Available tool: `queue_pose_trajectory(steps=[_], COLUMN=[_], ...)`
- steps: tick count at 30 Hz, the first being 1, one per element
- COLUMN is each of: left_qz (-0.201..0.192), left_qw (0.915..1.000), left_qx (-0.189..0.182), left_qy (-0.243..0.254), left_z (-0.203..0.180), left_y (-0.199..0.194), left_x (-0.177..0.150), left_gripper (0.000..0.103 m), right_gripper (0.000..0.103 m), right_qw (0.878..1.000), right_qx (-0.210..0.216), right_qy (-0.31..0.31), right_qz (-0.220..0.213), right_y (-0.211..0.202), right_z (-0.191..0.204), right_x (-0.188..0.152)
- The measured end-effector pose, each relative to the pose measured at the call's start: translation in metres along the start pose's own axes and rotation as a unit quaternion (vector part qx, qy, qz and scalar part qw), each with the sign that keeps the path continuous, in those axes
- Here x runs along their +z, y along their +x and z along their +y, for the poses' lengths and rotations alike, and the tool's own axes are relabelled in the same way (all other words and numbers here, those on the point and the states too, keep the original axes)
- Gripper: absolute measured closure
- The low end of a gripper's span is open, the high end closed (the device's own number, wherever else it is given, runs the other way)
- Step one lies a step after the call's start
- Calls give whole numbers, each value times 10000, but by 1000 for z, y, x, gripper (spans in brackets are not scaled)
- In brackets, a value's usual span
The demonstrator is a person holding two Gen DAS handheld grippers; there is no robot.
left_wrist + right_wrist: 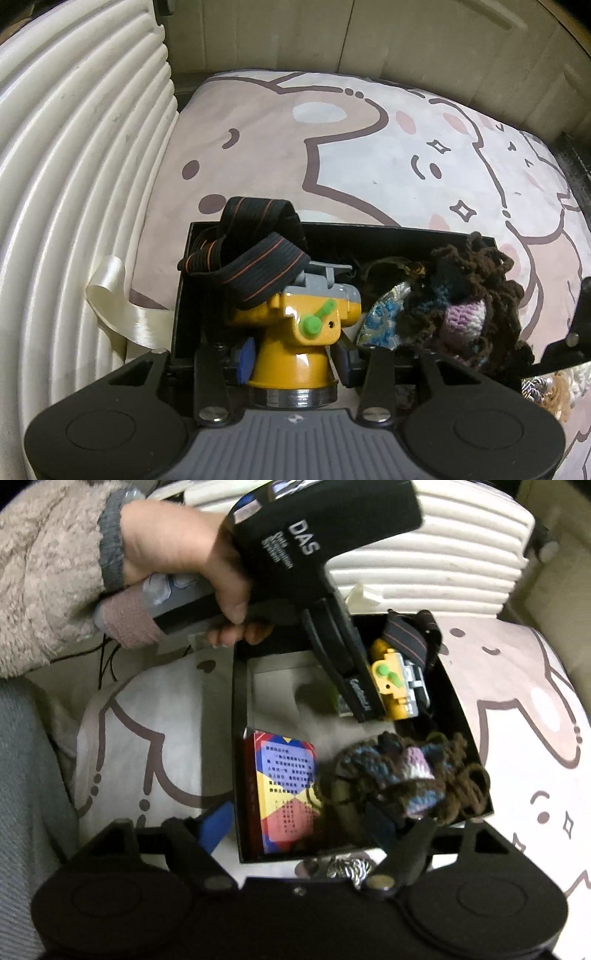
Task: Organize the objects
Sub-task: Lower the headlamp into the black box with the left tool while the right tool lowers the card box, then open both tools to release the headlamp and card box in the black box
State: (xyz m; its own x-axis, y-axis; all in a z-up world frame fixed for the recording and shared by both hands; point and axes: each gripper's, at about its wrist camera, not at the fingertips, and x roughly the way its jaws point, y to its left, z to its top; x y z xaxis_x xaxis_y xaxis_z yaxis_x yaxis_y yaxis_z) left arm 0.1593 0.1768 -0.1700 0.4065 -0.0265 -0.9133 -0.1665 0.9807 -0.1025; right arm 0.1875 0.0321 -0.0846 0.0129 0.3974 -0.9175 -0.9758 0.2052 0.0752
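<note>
A yellow headlamp (pixel 306 321) with a black, orange-striped strap (pixel 258 258) sits in the left end of a black box (pixel 369 230). My left gripper (pixel 293 360) is shut on its yellow body, one blue pad on each side. In the right wrist view a hand (pixel 177 546) holds that left gripper (pixel 376 705) down at the headlamp (pixel 391 686). My right gripper (pixel 301 830) stands open at the near wall of the box (pixel 240 701), gripping nothing. Just ahead of it lie a colourful card box (pixel 288 786) and a brown crocheted piece (pixel 406 771).
The box rests on cartoon-print bedding (pixel 369 129). A white ribbed object (pixel 74 184) with a cream ribbon (pixel 122 306) flanks its left side. A blue brocade pouch (pixel 384 314) lies in the box beside the crochet (pixel 465 310). A silvery item (pixel 347 871) sits outside the near wall.
</note>
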Motion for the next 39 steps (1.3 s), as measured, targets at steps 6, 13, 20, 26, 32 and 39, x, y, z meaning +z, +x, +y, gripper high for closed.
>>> queue_pose_trajectory(steps=[6, 13, 20, 26, 32, 39], left_qz=[-101, -208, 14, 122, 83, -91], left_qw=[9992, 9981, 9983, 9978, 9983, 9978], left_qx=[-234, -546, -574, -644, -576, -531], left_qy=[-317, -187, 21, 65, 3, -385], left_z=[4, -5, -10, -9, -7, 2], left_y=[-12, -40, -44, -43, -45, -53], left_x=[0, 0, -8, -14, -15, -16], left_gripper=[46, 53, 61, 67, 67, 68], right_gripper=[44, 86, 95, 100, 99, 90], right_qw=[9985, 9901, 9920, 9881, 9878, 9804], right_qx=[22, 532, 460, 150, 33, -274], right_qy=[477, 1253, 1091, 1332, 1459, 1929], right_qz=[-281, -336, 441, 753, 551, -286], right_y=[-14, -12, 23, 36, 24, -22], right_z=[-11, -25, -10, -15, -15, -15], right_x=[-5, -4, 3, 6, 2, -5])
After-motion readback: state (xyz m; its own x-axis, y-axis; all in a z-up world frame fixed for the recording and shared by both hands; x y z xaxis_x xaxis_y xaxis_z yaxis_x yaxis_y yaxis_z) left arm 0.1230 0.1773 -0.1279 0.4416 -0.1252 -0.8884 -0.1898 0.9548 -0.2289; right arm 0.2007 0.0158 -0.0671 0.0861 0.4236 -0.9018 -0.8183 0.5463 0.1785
